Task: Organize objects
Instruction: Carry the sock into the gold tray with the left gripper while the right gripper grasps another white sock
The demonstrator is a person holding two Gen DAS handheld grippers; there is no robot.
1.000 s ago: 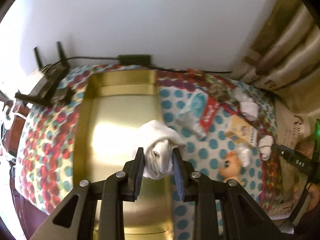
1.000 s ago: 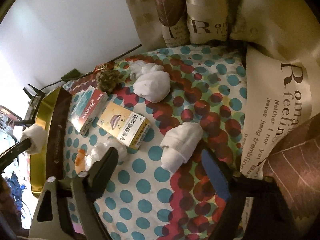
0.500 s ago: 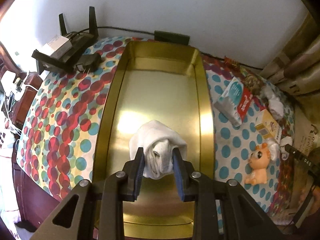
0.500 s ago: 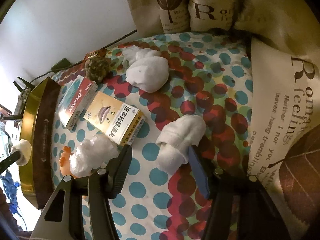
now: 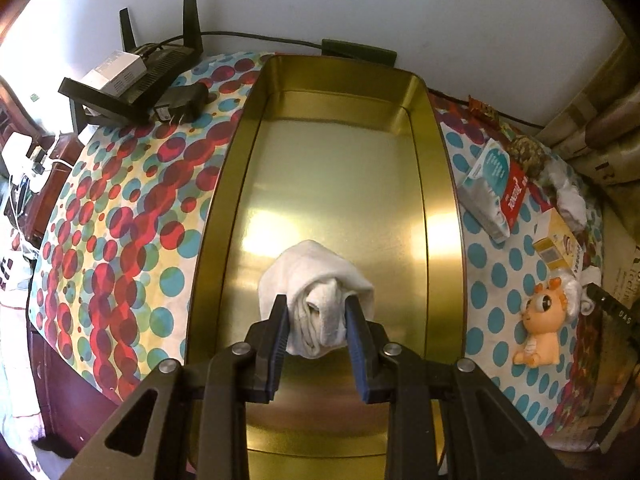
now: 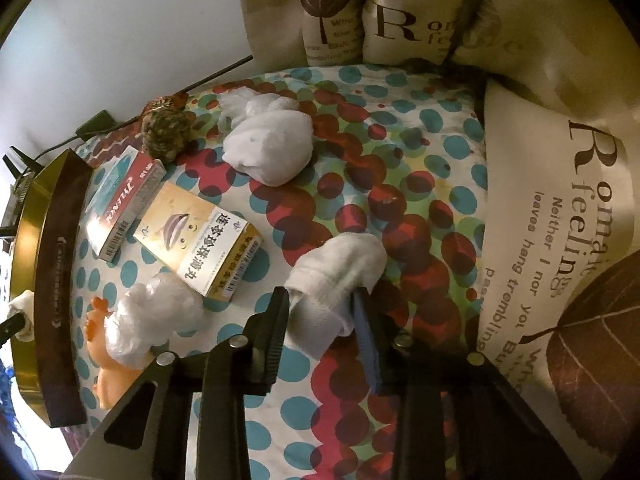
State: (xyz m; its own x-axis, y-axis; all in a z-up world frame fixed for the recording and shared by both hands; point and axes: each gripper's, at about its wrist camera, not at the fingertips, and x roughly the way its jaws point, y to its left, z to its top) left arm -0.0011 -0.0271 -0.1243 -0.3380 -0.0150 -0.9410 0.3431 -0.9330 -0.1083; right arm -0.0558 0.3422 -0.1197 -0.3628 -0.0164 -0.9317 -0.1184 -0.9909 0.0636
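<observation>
Left gripper (image 5: 316, 330): pinching a rolled white sock (image 5: 316, 308) by its folded end, held over the near half of the gold tray (image 5: 444, 216) — by my reading, poised to set it down inside
Right gripper (image 6: 320, 320): jaws have just been closing on a second rolled sock (image 6: 340, 276), which lies on the dotted tablecloth (image 6: 256, 396); both pads now press its cuff end, likely to lift it next
Tray: bare inside, standing to the left of the clutter
Around the second sock: yellow medicine box (image 6: 200, 244) and red-and-teal box (image 6: 124, 200) to its left, a bigger white bundle (image 6: 268, 148) farther off
Obstacles: orange toy figure (image 6: 108, 360) with a crumpled plastic bag (image 6: 156, 320) lies between sock and tray — worth lifting clear over it; cushions (image 6: 560, 208) crowd the right
</observation>
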